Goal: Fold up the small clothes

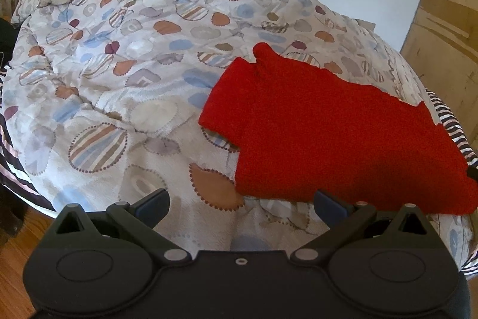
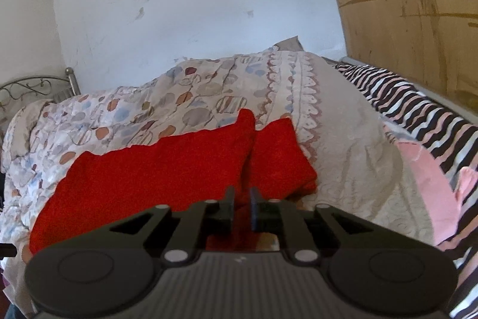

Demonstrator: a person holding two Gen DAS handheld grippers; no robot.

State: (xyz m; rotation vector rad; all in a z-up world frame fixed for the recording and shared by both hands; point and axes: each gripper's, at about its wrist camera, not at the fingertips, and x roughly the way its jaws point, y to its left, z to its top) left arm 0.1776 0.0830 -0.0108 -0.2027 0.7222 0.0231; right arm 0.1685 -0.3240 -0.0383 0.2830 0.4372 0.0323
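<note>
**mossy_k:** ok so where's the garment relative to the grippers? trying to work out which hand goes next

**foldbot_fan:** the red knit top (image 1: 328,133) is lying flat on the patterned bedspread (image 1: 119,79), off toward the foot-end corner of the bed. from the left gripper (image 1: 240,204) it sits ahead and to the right, with its near hem just past the right-hand fingertip. that one's spread wide with nothing in it

**mossy_k:** and the right one?

**foldbot_fan:** right gripper (image 2: 241,207) is basically on top of the cloth. jaws only a narrow gap apart, red fabric showing through the gap, but the pads don't look like they're pinching anything, so I'd call it let go. definitely the nearer hand

**mossy_k:** which way does it run?

**foldbot_fan:** long axis goes across the right view, left to right, with a flap (image 2: 277,154) lying at the right end. my guess is the next fold goes along that axis

**mossy_k:** any tags or logos?

**foldbot_fan:** nope, no writing readable anywhere, not on the top, the bedding or the striped sheet (image 2: 418,109)
</note>
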